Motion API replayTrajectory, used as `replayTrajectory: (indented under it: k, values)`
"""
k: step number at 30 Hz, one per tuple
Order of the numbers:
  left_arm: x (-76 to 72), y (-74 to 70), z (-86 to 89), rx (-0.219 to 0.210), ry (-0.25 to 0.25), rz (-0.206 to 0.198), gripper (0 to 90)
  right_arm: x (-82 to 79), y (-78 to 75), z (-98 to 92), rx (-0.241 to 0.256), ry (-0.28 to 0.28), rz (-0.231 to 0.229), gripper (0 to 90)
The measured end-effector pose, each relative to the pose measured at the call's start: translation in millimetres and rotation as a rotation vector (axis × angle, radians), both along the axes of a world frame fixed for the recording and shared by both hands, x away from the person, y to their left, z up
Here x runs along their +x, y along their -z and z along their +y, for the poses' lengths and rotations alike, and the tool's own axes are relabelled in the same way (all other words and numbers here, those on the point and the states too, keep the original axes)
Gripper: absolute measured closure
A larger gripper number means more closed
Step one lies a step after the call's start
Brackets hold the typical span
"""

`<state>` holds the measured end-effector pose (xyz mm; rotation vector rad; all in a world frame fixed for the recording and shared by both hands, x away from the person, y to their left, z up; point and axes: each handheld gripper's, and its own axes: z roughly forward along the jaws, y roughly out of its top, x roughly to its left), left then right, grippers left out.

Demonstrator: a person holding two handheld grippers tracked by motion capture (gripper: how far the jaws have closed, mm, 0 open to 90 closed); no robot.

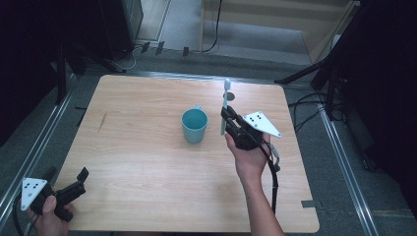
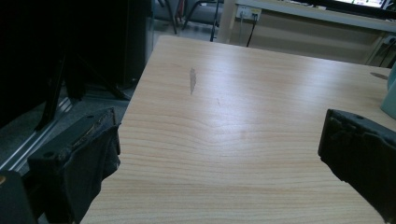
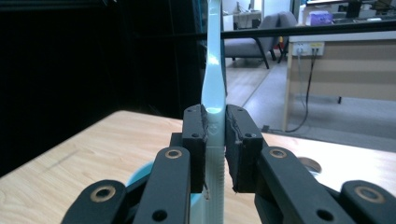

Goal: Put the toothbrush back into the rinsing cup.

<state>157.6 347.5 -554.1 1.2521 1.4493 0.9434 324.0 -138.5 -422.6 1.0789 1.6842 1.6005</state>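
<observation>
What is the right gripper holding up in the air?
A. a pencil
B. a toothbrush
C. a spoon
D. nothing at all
B: the right gripper has its jaws shut on the handle of a pale blue toothbrush, which stands upright beside the teal cup on the table.

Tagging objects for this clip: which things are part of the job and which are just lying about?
In the job:
- toothbrush, upright, clamped in the right gripper
- teal cup beside it on the table

Lying about:
- left gripper, open and idle at the table's near left corner
- dark stands and cables on the floor
</observation>
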Motion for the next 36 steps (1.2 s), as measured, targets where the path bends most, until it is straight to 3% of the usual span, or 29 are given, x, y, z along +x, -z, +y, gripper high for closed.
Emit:
replayTrajectory:
  k: [9, 13, 17, 29, 33, 36]
  values:
    - [0.3, 0.1, 0.5, -0.008, -0.001, -0.002, 0.0, 15.4, -1.5, 24.4, 0.032, -0.019, -0.008, 79.3]
    - [0.6, 0.2, 0.6, -0.006, 0.001, -0.002, 0.0, 23.1, 0.8, 33.5, 0.091, -0.032, 0.0, 79.3]
    - [0.8, 0.1, 0.8, -0.008, 0.002, -0.002, 0.0, 29.4, 5.4, 44.2, 0.095, -0.039, -0.004, 79.3]
    - [1.0, 0.2, 1.9, -0.019, 0.002, 0.0, 0.0, 37.4, 28.3, 61.4, 0.043, -0.058, 0.019, 79.3]
    - [1.0, 0.2, 1.8, -0.02, 0.001, 0.0, 0.0, 36.8, 38.7, 61.0, 0.026, -0.062, 0.045, 79.2]
    - [1.0, 0.1, 1.6, -0.019, -0.001, 0.0, 0.0, 37.4, 50.9, 59.6, -0.018, -0.078, 0.083, 79.2]
